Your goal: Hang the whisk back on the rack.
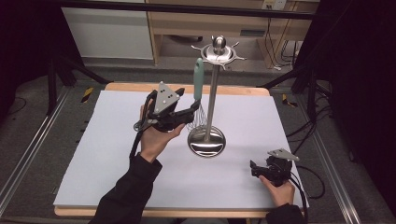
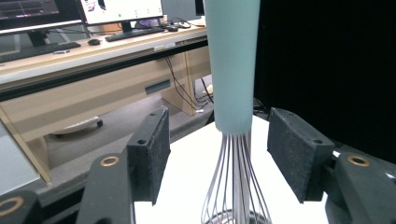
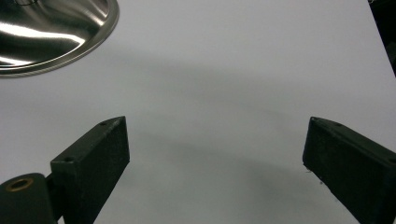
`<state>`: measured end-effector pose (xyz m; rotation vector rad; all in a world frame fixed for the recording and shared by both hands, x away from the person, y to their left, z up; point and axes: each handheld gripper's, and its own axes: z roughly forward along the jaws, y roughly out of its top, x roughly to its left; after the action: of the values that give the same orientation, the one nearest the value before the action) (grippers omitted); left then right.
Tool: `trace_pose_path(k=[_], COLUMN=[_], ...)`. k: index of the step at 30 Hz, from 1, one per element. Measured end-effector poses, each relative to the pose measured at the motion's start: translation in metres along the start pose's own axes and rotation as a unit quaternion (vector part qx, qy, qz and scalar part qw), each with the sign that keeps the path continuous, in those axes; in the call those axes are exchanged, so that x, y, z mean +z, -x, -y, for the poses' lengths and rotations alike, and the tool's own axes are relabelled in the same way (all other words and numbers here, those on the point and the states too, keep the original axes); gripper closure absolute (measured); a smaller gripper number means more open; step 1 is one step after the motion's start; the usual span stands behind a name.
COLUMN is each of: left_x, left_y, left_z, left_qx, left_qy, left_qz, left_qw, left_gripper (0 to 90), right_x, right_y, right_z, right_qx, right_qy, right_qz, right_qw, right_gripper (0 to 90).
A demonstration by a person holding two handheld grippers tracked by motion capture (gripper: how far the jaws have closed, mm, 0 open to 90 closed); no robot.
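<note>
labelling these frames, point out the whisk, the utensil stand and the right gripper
whisk (image 2: 232, 65), left gripper view, teal handle
utensil stand (image 1: 206, 141), high view, round base
right gripper (image 1: 252, 168), high view, between its fingertips

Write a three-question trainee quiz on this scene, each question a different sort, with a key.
1. True or false: the left claw is shut on the whisk.
2. Multiple choice: the right claw is (A) gripping the stand, (B) open over the bare white tabletop, (C) holding the whisk.
3. Fill in: the whisk hangs from the metal ____.

Key: 1 false, its jaws stand apart either side of the handle; 2 B; 3 stand.
</note>
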<state>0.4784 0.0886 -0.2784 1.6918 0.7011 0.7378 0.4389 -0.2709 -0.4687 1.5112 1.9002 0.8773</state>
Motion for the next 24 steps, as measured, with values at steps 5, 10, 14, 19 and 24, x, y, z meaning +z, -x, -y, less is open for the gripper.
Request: trace_pose_path(k=[5,10,14,19,24], left_x=[-0.011,-0.02,-0.025,-0.029,-0.036], left_y=[-0.004,-0.007,-0.009,-0.018,-0.026], left_z=[0.009,0.027,0.042,0.073,0.095], left_qx=[0.001,0.0,0.001,-0.009,-0.025], left_qy=[-0.009,-0.038,-0.053,-0.084,-0.098], left_qz=[0.01,0.019,0.019,0.015,0.011], left_qw=[0.9999,0.9991,0.9984,0.9963,0.9948], left_gripper=[36.8,34.4,34.0,33.5,33.2], right_x=[-0.001,-0.002,-0.003,-0.004,-0.005], right_y=[0.0,-0.001,-0.002,-0.002,-0.001], right_z=[0.0,0.001,0.002,0.003,0.004], right_qx=[0.0,-0.015,-0.02,-0.023,-0.02], right_qy=[0.001,0.001,0.0,0.0,0.0], right_qz=[0.003,0.017,0.02,0.024,0.027], right_qw=[1.0,0.9997,0.9996,0.9994,0.9994], right_gripper=[7.6,7.6,7.6,6.9,5.5])
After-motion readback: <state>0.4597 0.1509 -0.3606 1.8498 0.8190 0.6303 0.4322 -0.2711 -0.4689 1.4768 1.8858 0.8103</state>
